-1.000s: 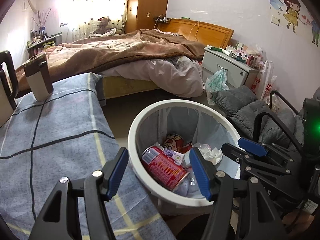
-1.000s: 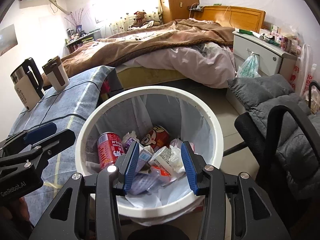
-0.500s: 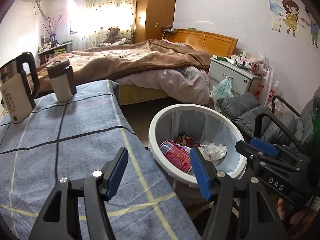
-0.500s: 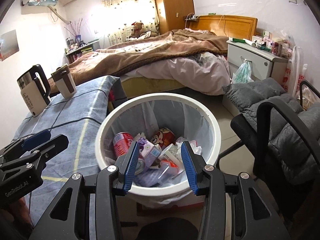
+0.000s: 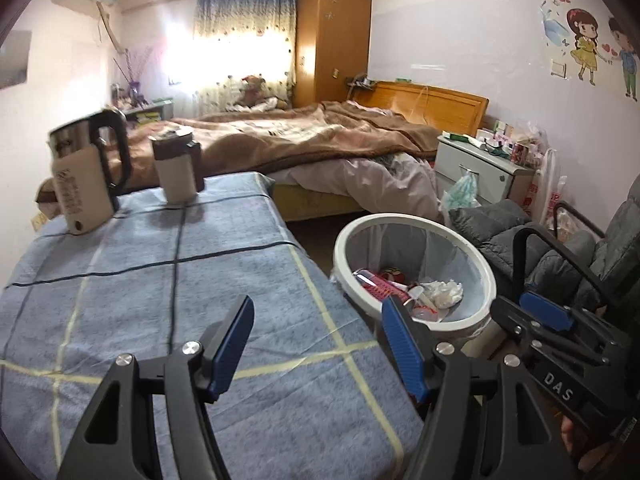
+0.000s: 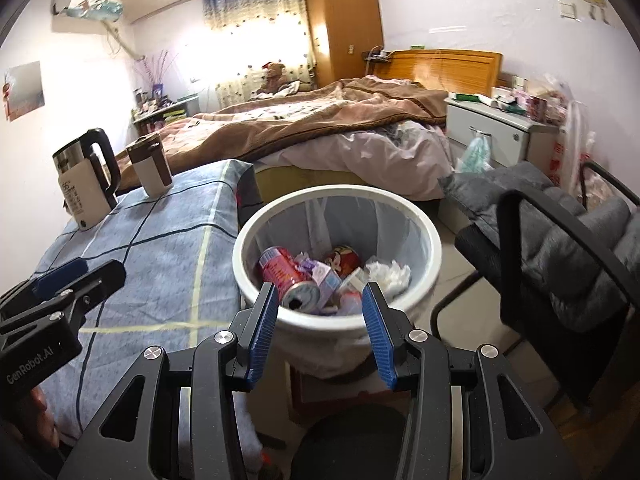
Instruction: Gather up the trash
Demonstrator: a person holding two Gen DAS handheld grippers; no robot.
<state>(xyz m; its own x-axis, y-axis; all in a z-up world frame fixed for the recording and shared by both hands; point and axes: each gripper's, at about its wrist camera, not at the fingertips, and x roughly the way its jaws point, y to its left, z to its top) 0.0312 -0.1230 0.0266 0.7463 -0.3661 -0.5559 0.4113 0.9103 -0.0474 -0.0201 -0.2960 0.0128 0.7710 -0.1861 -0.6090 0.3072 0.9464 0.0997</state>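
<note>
Bin (image 6: pixel 424 220) liner hides lower trash, blurred kettle (image 5: pixel 86 178) cropped by neither edge

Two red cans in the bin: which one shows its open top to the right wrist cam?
The nearer red can, lying with its mouth toward camera; the cartoon-face can behind doesn't.

one bin (image 6: pixel 430 240), two cans (image 6: pixel 280 270), one kettle (image 6: pixel 82 184), one mug (image 6: pixel 150 170).

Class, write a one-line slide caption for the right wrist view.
Empty right gripper hovers before a white bin of trash beside a blue-clothed table.
</note>
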